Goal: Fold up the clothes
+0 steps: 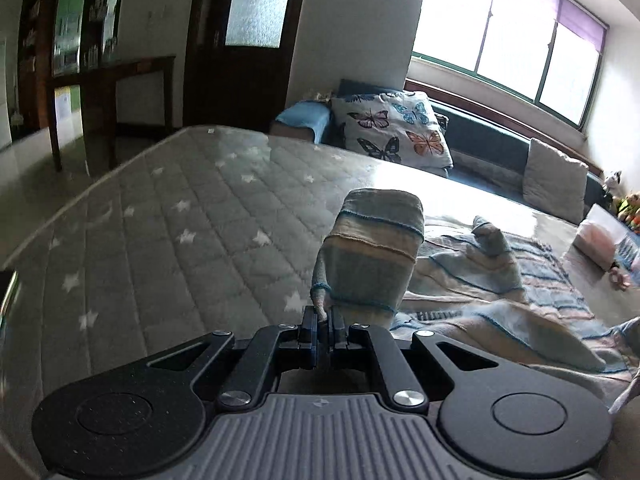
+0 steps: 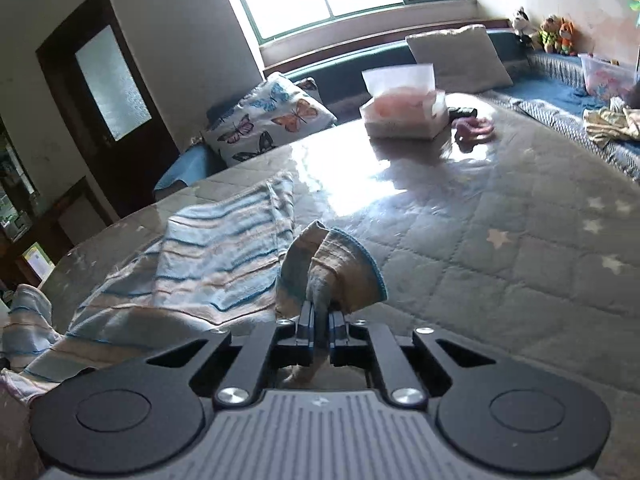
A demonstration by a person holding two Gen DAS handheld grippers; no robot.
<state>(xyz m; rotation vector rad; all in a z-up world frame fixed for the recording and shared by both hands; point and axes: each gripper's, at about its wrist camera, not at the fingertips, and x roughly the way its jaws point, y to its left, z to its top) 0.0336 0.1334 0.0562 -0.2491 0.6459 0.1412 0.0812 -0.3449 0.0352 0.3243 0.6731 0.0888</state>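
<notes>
A striped blue, beige and white cloth (image 1: 500, 296) lies on a table covered by a quilted star-patterned mat under clear plastic (image 1: 180, 220). My left gripper (image 1: 323, 316) is shut on one corner of the cloth, which stands up in front of it (image 1: 376, 248). My right gripper (image 2: 321, 312) is shut on another corner (image 2: 336, 272), also lifted. In the right wrist view the rest of the cloth (image 2: 216, 256) spreads to the left across the mat (image 2: 500, 248).
A tissue box (image 2: 404, 108) and a pink item (image 2: 474, 128) sit at the table's far side. A bench with a butterfly cushion (image 1: 394, 128), a grey cushion (image 2: 460, 58) and soft toys (image 2: 552, 34) runs below the window. A dark door (image 1: 244, 40) and shelving (image 1: 72, 40) stand behind.
</notes>
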